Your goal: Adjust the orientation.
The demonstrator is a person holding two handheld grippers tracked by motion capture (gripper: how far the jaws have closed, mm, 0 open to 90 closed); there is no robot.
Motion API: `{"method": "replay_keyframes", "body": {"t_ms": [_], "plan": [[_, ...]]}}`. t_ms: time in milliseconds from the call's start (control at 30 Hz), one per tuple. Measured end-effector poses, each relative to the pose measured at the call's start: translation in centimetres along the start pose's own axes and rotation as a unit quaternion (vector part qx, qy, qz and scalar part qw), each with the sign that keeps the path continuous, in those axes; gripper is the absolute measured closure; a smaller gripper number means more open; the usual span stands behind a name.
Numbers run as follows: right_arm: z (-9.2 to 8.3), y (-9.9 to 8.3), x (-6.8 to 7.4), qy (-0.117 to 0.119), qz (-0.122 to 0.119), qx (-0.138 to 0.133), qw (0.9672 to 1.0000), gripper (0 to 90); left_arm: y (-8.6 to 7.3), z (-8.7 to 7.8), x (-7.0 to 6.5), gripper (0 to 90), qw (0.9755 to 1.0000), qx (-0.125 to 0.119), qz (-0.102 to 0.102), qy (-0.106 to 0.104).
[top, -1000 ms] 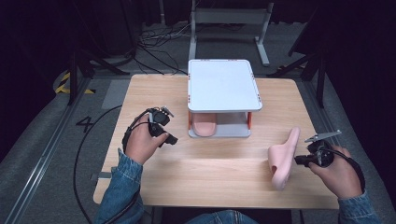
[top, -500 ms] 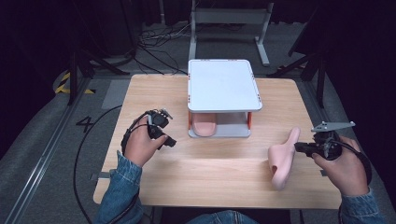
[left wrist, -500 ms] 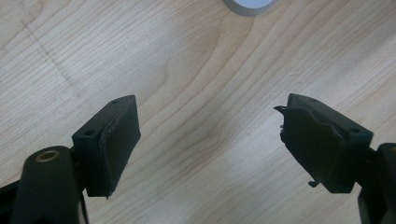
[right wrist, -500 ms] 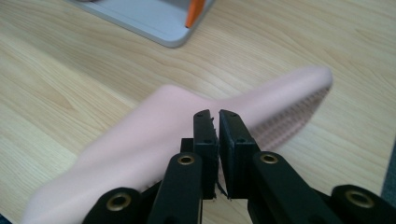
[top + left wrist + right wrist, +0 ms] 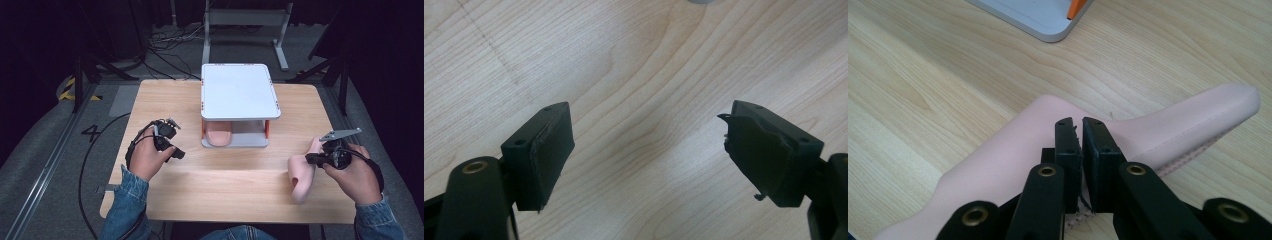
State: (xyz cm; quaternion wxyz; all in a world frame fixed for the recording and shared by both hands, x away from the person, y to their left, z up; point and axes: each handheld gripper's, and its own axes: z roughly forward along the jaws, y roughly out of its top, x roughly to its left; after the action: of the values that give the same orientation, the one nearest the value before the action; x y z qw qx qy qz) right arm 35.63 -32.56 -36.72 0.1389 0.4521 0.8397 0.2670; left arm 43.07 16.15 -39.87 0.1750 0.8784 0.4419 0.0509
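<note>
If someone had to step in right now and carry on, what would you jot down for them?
Right tool: shut on the pink slipper, pinching its edge at the table's right side.
Left tool: open, holding nothing, over bare wood.
Second pink slipper: already on the lower shelf of the white rack.
Left to do, probably: carry the gripped slipper to the rack beside its mate.

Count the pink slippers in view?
2. One slipper lies on the table's right side, pinched by the right gripper. The other slipper sits on the lower shelf of the white rack. More could be hidden behind it.
</note>
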Motion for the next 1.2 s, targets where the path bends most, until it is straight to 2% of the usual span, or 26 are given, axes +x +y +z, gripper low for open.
{"method": "replay_keyframes", "body": {"t_ms": [133,200,267,367,400,533,600,800,867,1000,1100,1167,1200], "plan": [[-0.7,-0.7,-0.3,-0.008,0.009,-0.002,0.9999,85.9,0.6,0.1,-0.2,19.8,1.0,-0.003,0.006,-0.003],[-1.6,-1.6,-0.8,-0.019,0.021,0.003,0.9996,86.0,1.1,0.2,-0.3,19.8,0.9999,-0.003,0.014,-0.005],[-2.1,-2.2,-1.2,-0.027,0.03,0.011,0.9992,86.1,1.6,0.5,-0.5,19.7,0.9998,-0.002,0.018,-0.009],[-2.8,-3.2,-1.8,-0.042,0.047,0.036,0.9974,87.0,2.1,0.7,-0.7,19.8,0.9997,-0.001,0.024,-0.011],[-2.8,-3.2,-1.8,-0.042,0.047,0.036,0.9974,87.0,2.1,0.7,-0.7,19.7,0.9997,-0.001,0.024,-0.011],[-3.2,-4.7,-2.6,-0.057,0.063,0.069,0.994,88.4,2.7,1.0,-1.0,19.7,0.9995,-0.001,0.028,-0.015],[-3.2,-4.9,-2.8,-0.061,0.064,0.075,0.9933,88.5,2.8,1.1,-1.0,19.8,0.9994,0.0,0.031,-0.016],[-3.0,-6.2,-3.4,-0.071,0.09,0.091,0.9893,89.4,2.7,1.0,-0.9,19.8,0.9995,-0.001,0.028,-0.016],[-2.8,-6.5,-3.8,-0.072,0.094,0.096,0.9883,88.6,2.6,0.9,-0.8,19.7,0.9995,-0.003,0.027,-0.016],[-1.9,-6.6,-4.1,-0.055,0.096,0.095,0.9893,85.5,2.5,0.9,-0.8,19.7,0.9996,-0.004,0.023,-0.015],[0.4,-6.5,-4.2,-0.027,0.097,0.097,0.9902,84.3,2.4,0.9,-0.7,19.7,0.9996,-0.002,0.024,-0.016],[1.2,-6.3,-4.0,-0.027,0.095,0.101,0.99,83.5,2.2,0.8,-0.6,19.8,0.9997,-0.002,0.021,-0.016],[1.8,-6.0,-3.7,-0.02,0.09,0.097,0.991,84.1,2.1,0.8,-0.5,19.7,0.9997,-0.002,0.022,-0.014]]}}
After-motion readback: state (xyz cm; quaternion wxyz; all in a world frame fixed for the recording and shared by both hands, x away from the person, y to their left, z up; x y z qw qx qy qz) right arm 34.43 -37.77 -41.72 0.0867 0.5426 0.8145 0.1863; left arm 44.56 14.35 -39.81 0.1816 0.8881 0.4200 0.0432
